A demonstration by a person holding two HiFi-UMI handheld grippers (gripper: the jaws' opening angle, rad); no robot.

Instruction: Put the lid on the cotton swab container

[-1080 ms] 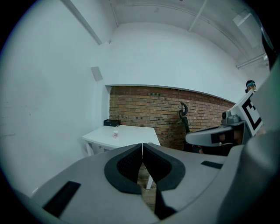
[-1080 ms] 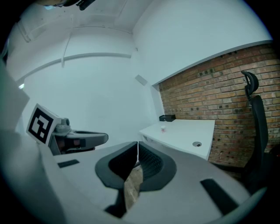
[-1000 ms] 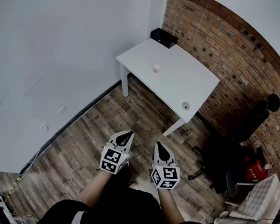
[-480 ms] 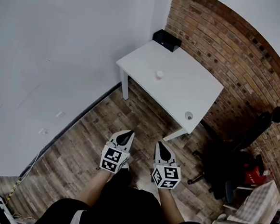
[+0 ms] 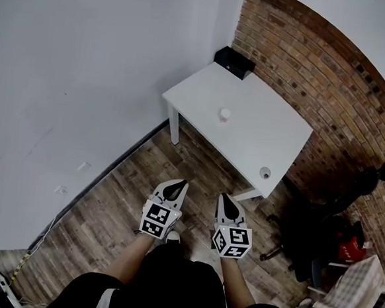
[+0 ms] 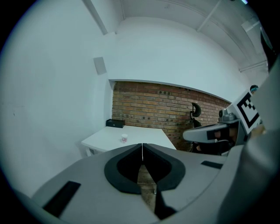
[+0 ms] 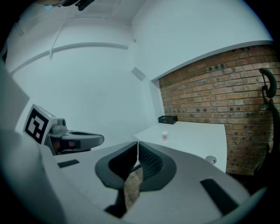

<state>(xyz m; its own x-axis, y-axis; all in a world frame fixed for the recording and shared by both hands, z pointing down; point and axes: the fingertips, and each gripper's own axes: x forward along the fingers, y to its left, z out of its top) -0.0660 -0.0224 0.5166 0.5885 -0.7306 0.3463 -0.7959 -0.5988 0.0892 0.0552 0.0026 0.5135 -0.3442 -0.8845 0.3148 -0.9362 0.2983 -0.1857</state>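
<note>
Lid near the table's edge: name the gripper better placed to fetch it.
Right, probably. The lid lies nearer the right gripper than the left gripper; both are shut, empty and short of the table.

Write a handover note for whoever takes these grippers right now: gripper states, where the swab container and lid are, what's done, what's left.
Left gripper: shut, empty.
Right gripper: shut, empty.
Both hang over the wood floor, short of the white table.
Cotton swab container: upright near the table's middle.
Lid: flat by the table's nearest corner, apart from the container.
Done: nothing.
Left: walk up, pick up the lid, set it on the container.
</note>
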